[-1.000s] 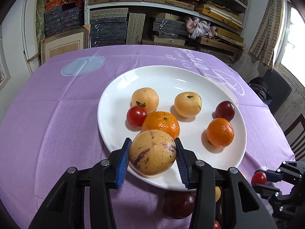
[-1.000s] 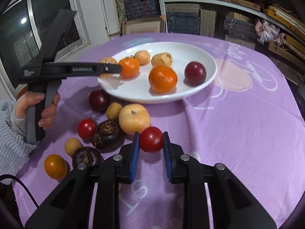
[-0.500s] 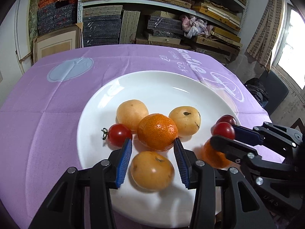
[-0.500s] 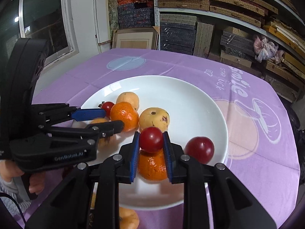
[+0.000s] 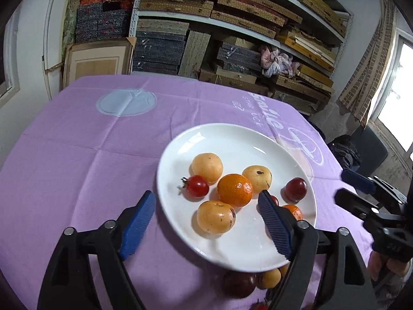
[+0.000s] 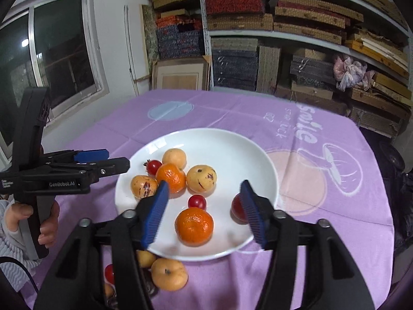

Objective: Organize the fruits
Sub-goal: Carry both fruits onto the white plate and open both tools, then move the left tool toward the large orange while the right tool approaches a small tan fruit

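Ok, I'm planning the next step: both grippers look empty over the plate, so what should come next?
Probably bring the right gripper back to the yellow fruit on the cloth beside the white plate: its opening jaws hold nothing, and loose fruit remains off the plate.

Cluttered storeroom, daylight from the windows.
Metal shelving (image 6: 296, 38) along the back wall is stacked with woven, red and dark patterned boxes; a pink cloth bundle (image 5: 277, 60) sits on one shelf. A framed board (image 6: 180, 75) leans below. White wall, dark window (image 6: 64, 51) on one side, bright window with brick-print curtain (image 5: 366, 77) on the other. Dark chair (image 5: 371, 149) nearby.
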A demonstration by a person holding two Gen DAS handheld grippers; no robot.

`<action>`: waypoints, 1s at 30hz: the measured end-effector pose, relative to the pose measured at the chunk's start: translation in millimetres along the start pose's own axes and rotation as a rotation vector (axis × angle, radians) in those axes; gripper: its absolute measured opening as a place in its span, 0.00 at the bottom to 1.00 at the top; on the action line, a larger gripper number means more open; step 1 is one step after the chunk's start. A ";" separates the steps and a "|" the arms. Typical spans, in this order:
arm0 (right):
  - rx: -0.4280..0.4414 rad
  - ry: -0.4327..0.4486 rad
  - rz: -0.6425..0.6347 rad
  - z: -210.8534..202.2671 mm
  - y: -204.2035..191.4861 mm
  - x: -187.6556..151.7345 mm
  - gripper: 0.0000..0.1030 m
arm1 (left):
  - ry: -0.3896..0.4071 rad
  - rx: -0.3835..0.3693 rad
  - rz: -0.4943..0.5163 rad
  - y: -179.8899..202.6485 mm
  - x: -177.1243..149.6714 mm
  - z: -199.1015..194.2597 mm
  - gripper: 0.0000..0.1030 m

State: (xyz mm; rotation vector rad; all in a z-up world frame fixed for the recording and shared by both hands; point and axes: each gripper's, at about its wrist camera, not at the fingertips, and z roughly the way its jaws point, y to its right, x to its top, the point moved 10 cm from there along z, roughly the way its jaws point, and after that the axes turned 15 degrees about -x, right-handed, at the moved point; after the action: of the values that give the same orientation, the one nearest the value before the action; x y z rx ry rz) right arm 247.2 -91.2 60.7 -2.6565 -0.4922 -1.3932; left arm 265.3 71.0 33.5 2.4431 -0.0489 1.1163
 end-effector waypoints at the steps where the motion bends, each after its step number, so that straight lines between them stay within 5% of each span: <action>1: -0.007 0.036 0.010 -19.8 6.4 -0.1 0.93 | 0.022 0.002 0.004 2.1 -1.0 -15.3 0.91; 3: -0.011 0.113 0.025 -57.6 15.8 -10.4 0.96 | 0.055 0.005 0.016 8.1 -13.3 -43.3 0.97; 7: 0.016 0.127 0.038 -86.5 22.3 -63.0 0.96 | 0.012 -0.003 0.033 21.3 -71.2 -63.1 0.97; 13: 0.058 0.004 0.082 -70.1 22.0 -119.8 0.96 | -0.069 -0.033 0.065 48.5 -151.2 -59.9 0.97; 23: 0.069 0.008 0.101 -75.2 25.2 -120.3 0.96 | -0.179 0.013 0.279 85.2 -189.5 -36.1 0.97; 27: 0.140 -0.045 0.014 -74.6 -0.1 -129.7 0.96 | -0.220 0.027 0.264 78.7 -196.5 -30.1 0.97; 30: 0.115 -0.081 -0.144 -68.9 -26.9 -146.5 0.96 | -0.259 0.021 0.195 65.9 -202.8 -26.9 0.97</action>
State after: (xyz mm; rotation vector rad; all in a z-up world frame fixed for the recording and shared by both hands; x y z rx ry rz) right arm 107.0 -116.6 -20.6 -2.6387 -0.7615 -1.2534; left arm 95.8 -7.7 -72.9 2.6315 -0.3650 0.8725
